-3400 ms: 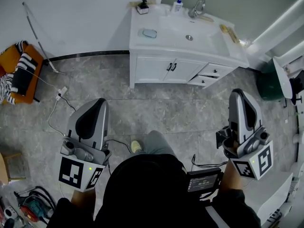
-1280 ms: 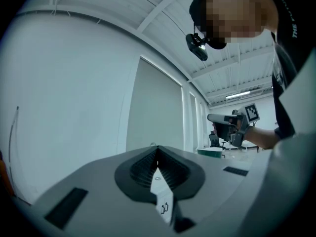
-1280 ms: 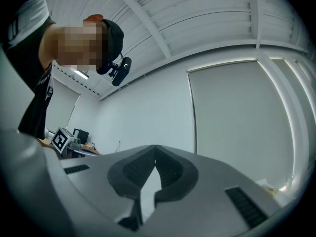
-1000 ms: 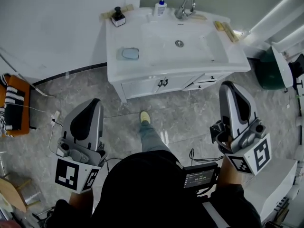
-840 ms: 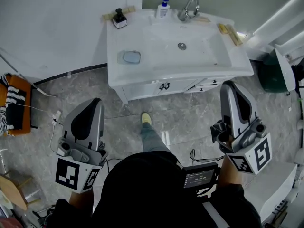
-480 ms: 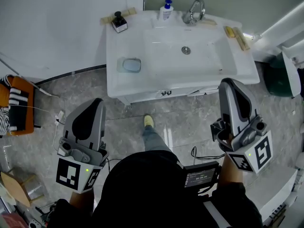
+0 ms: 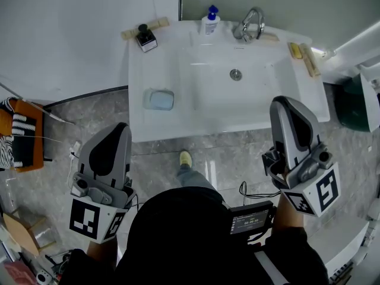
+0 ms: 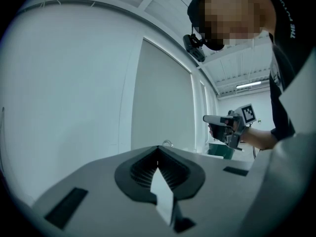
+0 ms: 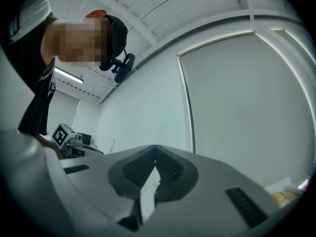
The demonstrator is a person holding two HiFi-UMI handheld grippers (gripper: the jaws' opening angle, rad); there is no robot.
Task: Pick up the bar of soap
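The vanity top [image 7: 140, 70] has come much nearer in the head view over the last few seconds: it stood far off at 12 o'clock, and now its front edge lies just ahead of both tools, so I judge the walk-up to be almost done and the reach still to start. The bar of soap [image 7: 159, 99], pale blue, lies flat on the counter at the 9 o'clock side of the basin [image 7: 249, 97], untouched. From the left gripper [image 7: 120, 126] it sits at about 1 o'clock, near; from the right gripper [image 7: 283, 100] it is at 9 o'clock, well apart. Each gripper's own view shows its jaws pressed together with nothing between them. The left one looks the handier for the pick, and it has to open its jaws before it can go down over the bar.
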